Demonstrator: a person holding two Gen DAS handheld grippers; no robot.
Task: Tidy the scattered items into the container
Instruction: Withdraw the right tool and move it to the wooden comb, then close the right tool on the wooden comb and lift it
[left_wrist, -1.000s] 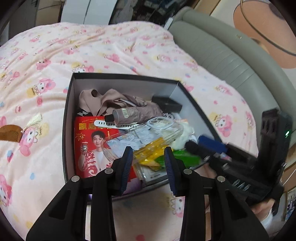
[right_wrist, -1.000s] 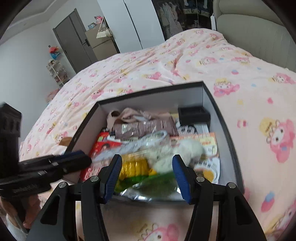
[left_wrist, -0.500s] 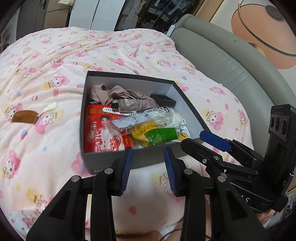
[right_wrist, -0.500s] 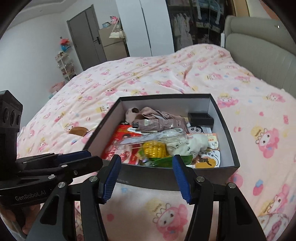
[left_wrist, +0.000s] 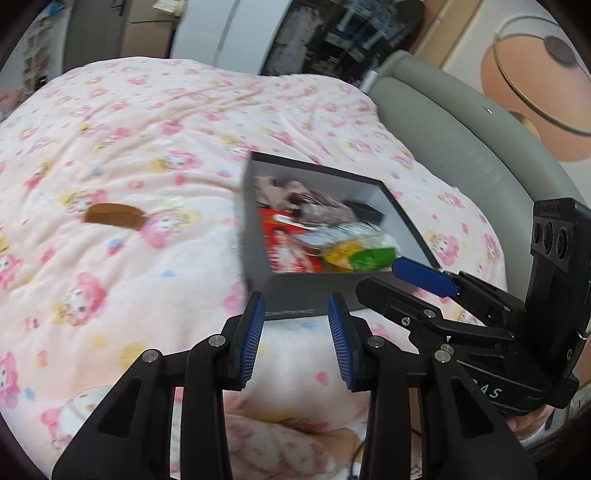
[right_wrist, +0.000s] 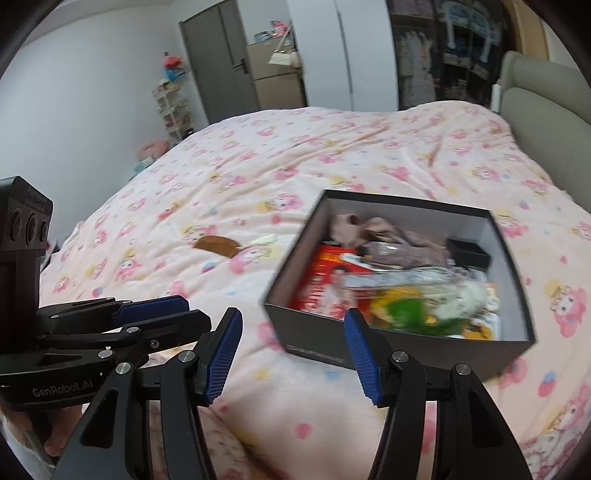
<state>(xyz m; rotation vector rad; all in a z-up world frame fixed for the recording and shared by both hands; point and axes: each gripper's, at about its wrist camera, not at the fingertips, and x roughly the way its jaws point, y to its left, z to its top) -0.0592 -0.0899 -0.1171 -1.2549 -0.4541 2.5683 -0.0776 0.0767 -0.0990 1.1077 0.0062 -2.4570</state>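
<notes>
Brown and oval, what may be a wooden comb (left_wrist: 113, 215) lies on the pink cartoon-print quilt (left_wrist: 110, 140), well apart from our dark grey cardboard box (right_wrist: 399, 343) of packets. Both our left gripper (left_wrist: 295, 341) and right gripper (right_wrist: 291, 356) hang with jaws apart, holding nothing.

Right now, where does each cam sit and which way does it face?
Left wrist: on the left claw, facing the box and headboard; own fingers and the right claw show.
Right wrist: on the right claw, facing bed and wardrobe; own fingers and the left claw show.
Shared: box, brown comb.
</notes>
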